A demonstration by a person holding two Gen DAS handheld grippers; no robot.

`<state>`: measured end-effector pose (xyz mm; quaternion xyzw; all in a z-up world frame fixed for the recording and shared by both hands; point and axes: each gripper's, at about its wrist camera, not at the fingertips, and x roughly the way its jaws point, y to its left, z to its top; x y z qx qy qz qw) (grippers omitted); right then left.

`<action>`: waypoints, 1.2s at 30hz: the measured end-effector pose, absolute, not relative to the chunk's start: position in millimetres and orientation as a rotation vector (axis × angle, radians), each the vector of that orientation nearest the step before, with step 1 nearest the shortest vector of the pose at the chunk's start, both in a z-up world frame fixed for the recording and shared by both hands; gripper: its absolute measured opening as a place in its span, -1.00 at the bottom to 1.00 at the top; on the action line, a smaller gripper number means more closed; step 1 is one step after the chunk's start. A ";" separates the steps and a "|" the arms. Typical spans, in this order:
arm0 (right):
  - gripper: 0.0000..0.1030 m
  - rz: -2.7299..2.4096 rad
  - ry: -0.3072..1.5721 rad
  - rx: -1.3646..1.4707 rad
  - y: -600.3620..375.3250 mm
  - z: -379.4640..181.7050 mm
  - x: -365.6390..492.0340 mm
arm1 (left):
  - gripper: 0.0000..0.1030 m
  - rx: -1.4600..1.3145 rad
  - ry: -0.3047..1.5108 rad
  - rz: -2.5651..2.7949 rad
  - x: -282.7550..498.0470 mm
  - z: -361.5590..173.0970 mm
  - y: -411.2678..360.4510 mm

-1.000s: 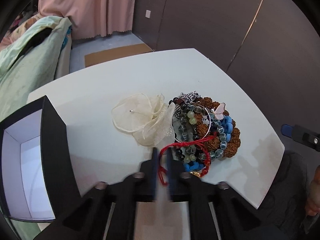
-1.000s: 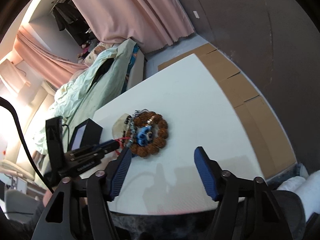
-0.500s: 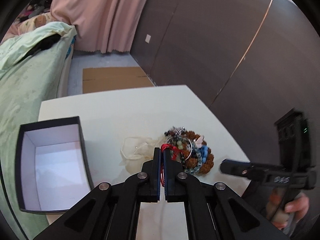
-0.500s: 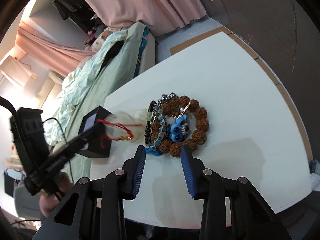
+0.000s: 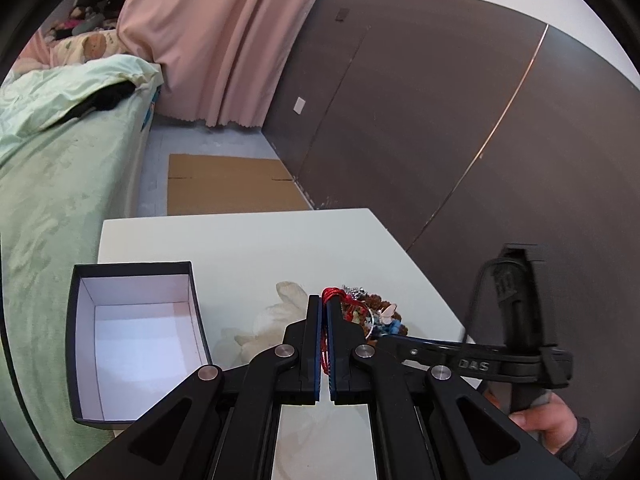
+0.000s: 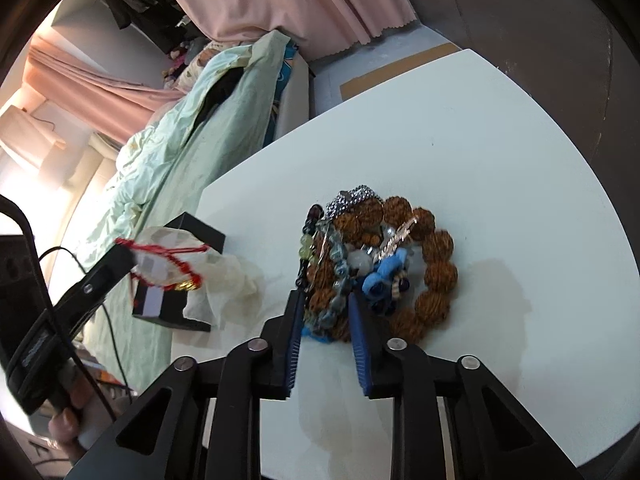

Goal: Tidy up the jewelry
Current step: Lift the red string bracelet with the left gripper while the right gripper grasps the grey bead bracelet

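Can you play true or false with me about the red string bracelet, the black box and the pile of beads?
1. The left gripper is shut on the red string bracelet. True.
2. The red string bracelet lies inside the black box. False: it hangs in the air from the left gripper, and nothing shows inside the box.
3. The right gripper is shut tight on nothing. False: its jaws are apart, with beads from the bead pile between them.
4. The bead pile sits on the white table. True.
5. The big brown bead bracelet is in the pile. True.
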<state>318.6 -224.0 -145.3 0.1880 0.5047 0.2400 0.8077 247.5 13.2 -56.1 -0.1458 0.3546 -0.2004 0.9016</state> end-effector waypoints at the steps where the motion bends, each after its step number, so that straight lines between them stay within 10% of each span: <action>1: -0.70 0.515 1.089 0.401 -223.2 -146.6 320.8 | -0.97 -0.312 0.733 -0.422 247.9 -55.8 14.3; 36: -0.79 0.506 0.965 0.494 -275.5 -107.5 264.8 | -0.95 -0.040 1.028 -0.385 230.9 -123.5 -27.7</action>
